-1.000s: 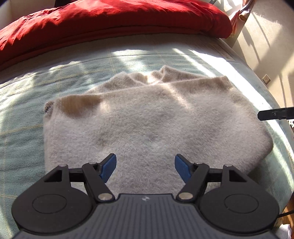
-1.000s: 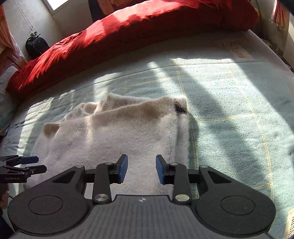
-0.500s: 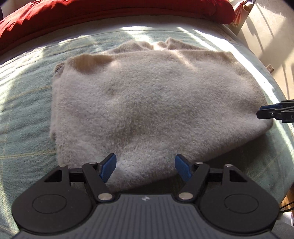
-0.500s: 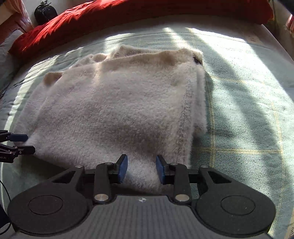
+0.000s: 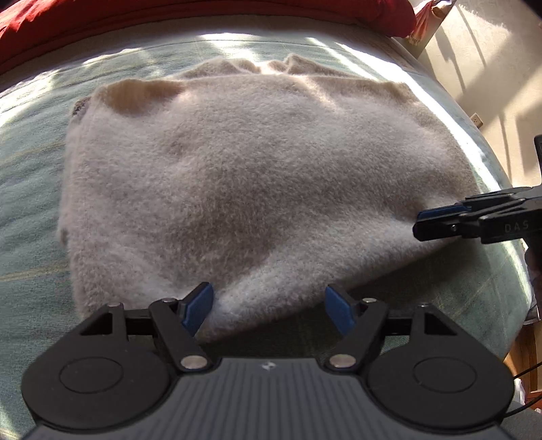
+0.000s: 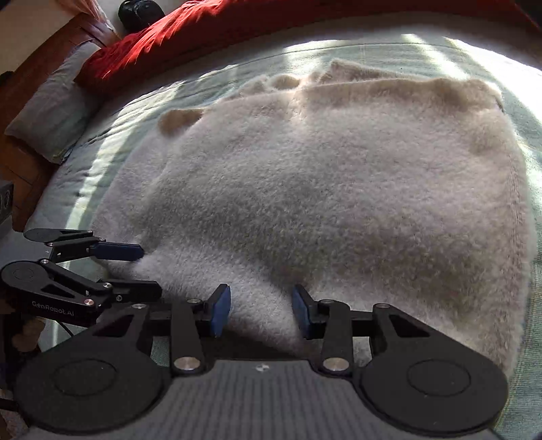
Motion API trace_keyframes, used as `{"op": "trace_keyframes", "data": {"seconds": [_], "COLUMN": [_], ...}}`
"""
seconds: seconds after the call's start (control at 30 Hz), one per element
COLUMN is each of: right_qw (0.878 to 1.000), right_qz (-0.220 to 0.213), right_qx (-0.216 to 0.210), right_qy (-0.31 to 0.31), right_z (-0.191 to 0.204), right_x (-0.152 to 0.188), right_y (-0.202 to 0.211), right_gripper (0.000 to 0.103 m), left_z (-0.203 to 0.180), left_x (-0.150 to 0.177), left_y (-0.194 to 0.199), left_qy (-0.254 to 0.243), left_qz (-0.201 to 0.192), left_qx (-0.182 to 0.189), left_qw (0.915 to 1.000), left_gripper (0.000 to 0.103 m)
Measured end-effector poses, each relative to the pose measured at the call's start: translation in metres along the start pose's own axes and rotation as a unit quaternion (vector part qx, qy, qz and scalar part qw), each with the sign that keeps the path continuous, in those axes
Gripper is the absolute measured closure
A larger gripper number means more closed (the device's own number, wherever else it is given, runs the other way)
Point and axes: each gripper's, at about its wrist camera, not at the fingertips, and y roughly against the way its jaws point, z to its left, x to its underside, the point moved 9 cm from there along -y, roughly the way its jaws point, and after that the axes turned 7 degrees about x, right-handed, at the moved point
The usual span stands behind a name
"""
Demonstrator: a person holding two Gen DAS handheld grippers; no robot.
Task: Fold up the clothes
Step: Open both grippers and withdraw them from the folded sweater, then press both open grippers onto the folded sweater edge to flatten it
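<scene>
Since a second ago both of my claws have come down closer to the bed, and the fuzzy garment now fills most of each view where more of the bedspread showed before. My left gripper hangs over the garment's near edge with its jaws spread wide, the blue pads clear of the cloth on either side. My right gripper sits at the same near edge further along; its jaws have just been opening and stand apart, with a lump of the fuzzy hem between the pads but not squeezed. Seen from the left wrist, the right claw reaches the garment's near right corner.

The garment lies folded toward the near edge of the bed, its far side ending in a rumpled neckline. It is thick, pale cream pile, soft and shaggy, with a stitched seam running down one side. Beneath it lies a pale green bedspread with faint yellow lines, flat and thinly woven. Strong sunlight falls across it in bars. Along the bed's far edge is a heaped red duvet, and at the far left corner a grey pillow. Past the bed's right edge I see pale carpeted floor.
</scene>
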Motion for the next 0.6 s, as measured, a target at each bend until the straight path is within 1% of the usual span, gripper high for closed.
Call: {"op": "trace_keyframes", "data": {"seconds": [0.1, 0.2, 0.27, 0.3, 0.37, 0.4, 0.43, 0.47, 0.53, 0.6], "right_qw": [0.999, 0.998, 0.998, 0.998, 0.998, 0.997, 0.996, 0.995, 0.991, 0.987], "right_qz": [0.004, 0.002, -0.006, -0.017, -0.036, -0.048, -0.060, -0.067, -0.081, -0.078], "right_qx": [0.024, 0.035, 0.042, 0.045, 0.045, 0.052, 0.063, 0.073, 0.108, 0.137], "right_qy": [-0.031, -0.055, -0.046, -0.034, -0.016, -0.007, 0.003, 0.013, 0.022, 0.014], "right_z": [-0.024, -0.033, -0.026, -0.020, -0.010, -0.007, -0.006, -0.007, -0.018, -0.036], "right_x": [0.008, 0.010, 0.005, 0.000, -0.013, -0.021, -0.027, -0.033, -0.042, -0.045], "right_y": [0.012, 0.023, 0.026, 0.028, 0.031, 0.033, 0.034, 0.036, 0.039, 0.039], "right_gripper": [0.059, 0.058, 0.052, 0.051, 0.048, 0.047, 0.046, 0.043, 0.040, 0.038], "left_z": [0.018, 0.020, 0.021, 0.022, 0.029, 0.033, 0.037, 0.042, 0.049, 0.048], "left_x": [0.004, -0.009, -0.018, -0.021, -0.023, -0.022, -0.019, -0.014, -0.006, -0.004], "left_y": [0.017, 0.027, 0.034, 0.035, 0.029, 0.026, 0.024, 0.022, 0.022, 0.027], "left_qy": [0.047, 0.052, 0.055, 0.056, 0.057, 0.058, 0.060, 0.066, 0.083, 0.086], "left_qz": [-0.009, -0.035, -0.052, -0.056, -0.052, -0.048, -0.041, -0.036, -0.034, -0.039], "left_qx": [0.012, 0.006, 0.002, -0.002, -0.016, -0.021, -0.023, -0.023, -0.015, -0.009], "left_qw": [0.9988, 0.9980, 0.9972, 0.9969, 0.9969, 0.9970, 0.9970, 0.9969, 0.9959, 0.9955], "left_gripper": [0.029, 0.029, 0.028, 0.027, 0.027, 0.027, 0.026, 0.026, 0.026, 0.026]}}
